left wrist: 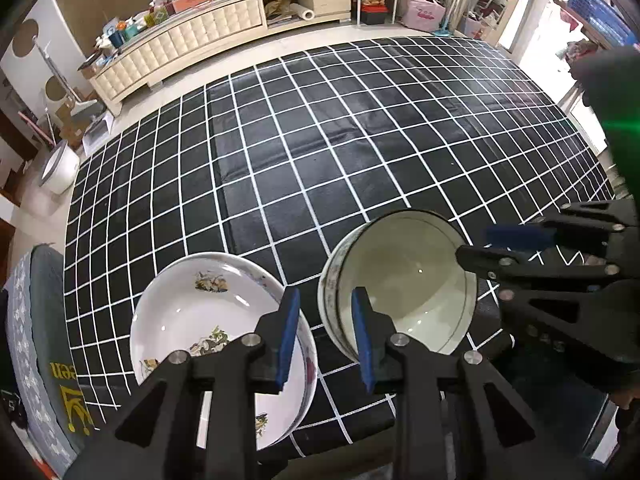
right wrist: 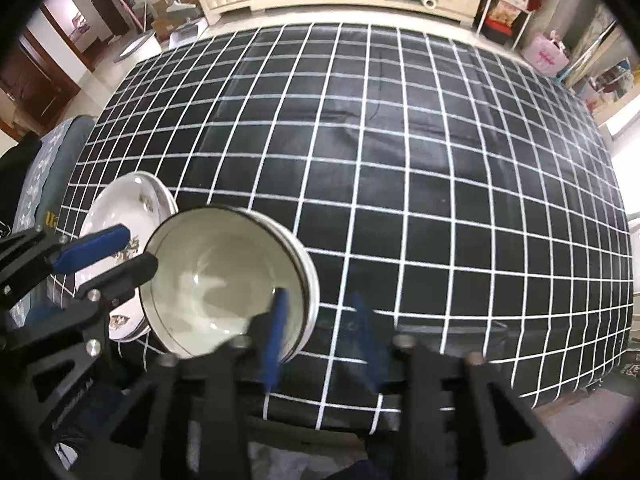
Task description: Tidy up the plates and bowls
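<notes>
A stack of white plates [left wrist: 188, 312] with flower prints lies near the front edge of the table [left wrist: 320, 140], which wears a black cloth with a white grid. Just to their right stands a stack of white bowls [left wrist: 404, 280] with a thin dark rim line. My left gripper [left wrist: 326, 336] hovers open over the gap between plates and bowls, one blue pad above each rim. My right gripper [right wrist: 320, 336] is open astride the bowls' [right wrist: 216, 280] right rim, one pad inside and one outside, neither pressing. The plates [right wrist: 120, 208] lie beyond my left gripper [right wrist: 138, 248].
A chair with a grey-blue patterned cushion [left wrist: 32, 340] stands at the table's left end. A cream cabinet [left wrist: 180, 40] loaded with clutter lines the far wall, with a white bucket [left wrist: 60, 168] on the floor. The rest of the cloth [right wrist: 440, 160] carries nothing.
</notes>
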`<act>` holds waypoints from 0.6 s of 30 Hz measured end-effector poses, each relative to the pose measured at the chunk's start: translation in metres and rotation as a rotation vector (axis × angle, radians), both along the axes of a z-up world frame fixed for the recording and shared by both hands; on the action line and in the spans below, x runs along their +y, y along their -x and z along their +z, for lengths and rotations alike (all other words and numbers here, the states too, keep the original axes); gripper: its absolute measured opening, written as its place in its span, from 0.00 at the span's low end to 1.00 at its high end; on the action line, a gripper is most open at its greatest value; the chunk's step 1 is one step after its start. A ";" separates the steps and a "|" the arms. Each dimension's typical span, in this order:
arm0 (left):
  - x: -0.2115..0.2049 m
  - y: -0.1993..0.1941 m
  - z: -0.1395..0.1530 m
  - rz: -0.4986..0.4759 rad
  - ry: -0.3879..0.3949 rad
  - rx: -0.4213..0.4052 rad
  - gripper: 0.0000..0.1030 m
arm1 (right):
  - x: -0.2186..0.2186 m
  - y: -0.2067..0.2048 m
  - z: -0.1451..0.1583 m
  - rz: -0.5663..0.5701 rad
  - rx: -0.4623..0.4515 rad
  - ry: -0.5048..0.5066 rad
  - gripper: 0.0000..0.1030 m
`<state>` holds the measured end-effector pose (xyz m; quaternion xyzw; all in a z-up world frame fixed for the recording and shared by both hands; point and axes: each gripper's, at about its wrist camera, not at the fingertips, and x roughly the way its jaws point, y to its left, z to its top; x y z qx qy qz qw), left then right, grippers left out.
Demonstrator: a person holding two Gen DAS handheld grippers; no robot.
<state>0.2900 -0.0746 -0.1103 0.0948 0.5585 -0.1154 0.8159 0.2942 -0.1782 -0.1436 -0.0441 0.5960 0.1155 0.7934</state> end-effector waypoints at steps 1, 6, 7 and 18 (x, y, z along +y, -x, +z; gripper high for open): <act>0.002 -0.001 -0.002 0.008 0.002 0.005 0.24 | -0.002 -0.001 0.000 -0.004 -0.007 0.002 0.58; 0.010 -0.005 -0.012 0.028 0.023 0.029 0.25 | -0.007 -0.007 -0.012 -0.032 0.033 -0.024 0.63; 0.010 -0.006 -0.014 0.030 0.023 0.032 0.25 | -0.007 -0.008 -0.016 -0.038 0.044 -0.028 0.63; 0.015 -0.014 -0.035 -0.004 0.043 0.082 0.34 | -0.003 -0.018 -0.045 -0.054 0.116 -0.020 0.63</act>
